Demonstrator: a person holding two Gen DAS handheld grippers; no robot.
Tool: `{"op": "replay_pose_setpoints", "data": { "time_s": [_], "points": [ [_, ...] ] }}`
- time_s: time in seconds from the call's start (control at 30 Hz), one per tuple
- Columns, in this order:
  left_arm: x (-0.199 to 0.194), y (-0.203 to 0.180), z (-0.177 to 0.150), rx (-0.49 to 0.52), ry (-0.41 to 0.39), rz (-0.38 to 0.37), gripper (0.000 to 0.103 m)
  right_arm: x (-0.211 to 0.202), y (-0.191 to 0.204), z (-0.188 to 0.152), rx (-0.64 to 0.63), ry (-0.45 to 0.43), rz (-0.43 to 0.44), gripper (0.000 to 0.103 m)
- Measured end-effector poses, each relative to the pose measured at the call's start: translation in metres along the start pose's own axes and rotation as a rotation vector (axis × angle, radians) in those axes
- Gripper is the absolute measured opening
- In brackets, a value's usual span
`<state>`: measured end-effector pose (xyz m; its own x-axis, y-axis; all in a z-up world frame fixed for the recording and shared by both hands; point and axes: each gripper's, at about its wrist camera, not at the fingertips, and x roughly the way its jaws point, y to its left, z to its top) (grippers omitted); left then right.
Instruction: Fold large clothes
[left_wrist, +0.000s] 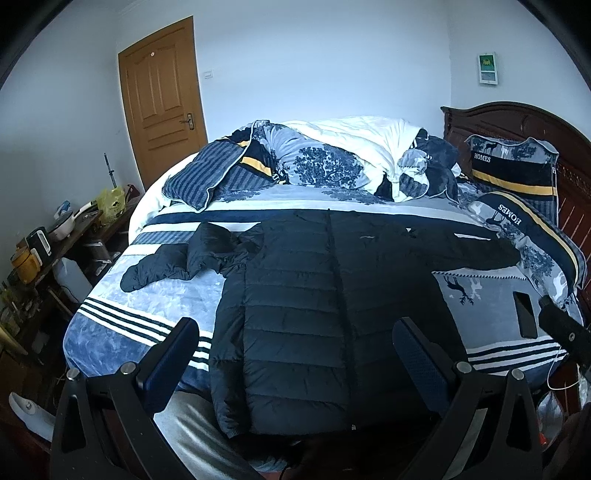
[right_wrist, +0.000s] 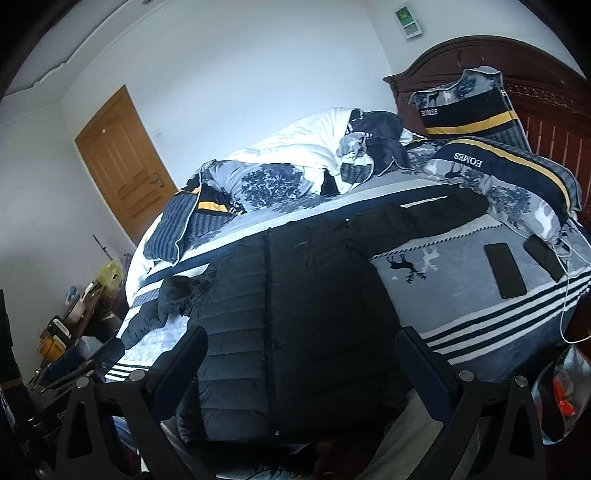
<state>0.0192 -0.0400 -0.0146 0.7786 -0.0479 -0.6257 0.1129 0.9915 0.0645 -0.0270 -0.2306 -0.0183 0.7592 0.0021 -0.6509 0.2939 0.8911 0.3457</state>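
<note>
Both tools hover spread above the flat jacket.

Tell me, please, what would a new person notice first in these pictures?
First, the big dark puffer jacket, spread flat in the middle of the bed with both sleeves out. Behind it lies a crumpled heap of duvet, and pillows printed HOMES lean at the wooden headboard. Both tongs, left and right, stand open above the jacket's hem.
</note>
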Motion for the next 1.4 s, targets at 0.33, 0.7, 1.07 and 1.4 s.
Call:
{"op": "replay_pose_setpoints", "data": {
  "time_s": [0.33, 0.7, 1.07, 1.4],
  "points": [
    [0.007, 0.009, -0.003, -0.025, 0.022, 0.014, 0.103, 0.01, 0.004, 0.0, -0.023, 0.026, 0.005, 0.103],
    [0.019, 0.03, -0.007, -0.079, 0.054, 0.033, 0.103, 0.019, 0.03, -0.005, -0.093, 0.047, 0.024, 0.103],
    [0.027, 0.053, -0.012, -0.126, 0.064, 0.065, 0.103, 0.033, 0.054, -0.003, -0.132, 0.069, 0.044, 0.103],
    [0.037, 0.048, -0.014, -0.107, 0.077, 0.066, 0.103, 0.045, 0.046, -0.002, -0.102, 0.09, 0.053, 0.103]
  ]
}}
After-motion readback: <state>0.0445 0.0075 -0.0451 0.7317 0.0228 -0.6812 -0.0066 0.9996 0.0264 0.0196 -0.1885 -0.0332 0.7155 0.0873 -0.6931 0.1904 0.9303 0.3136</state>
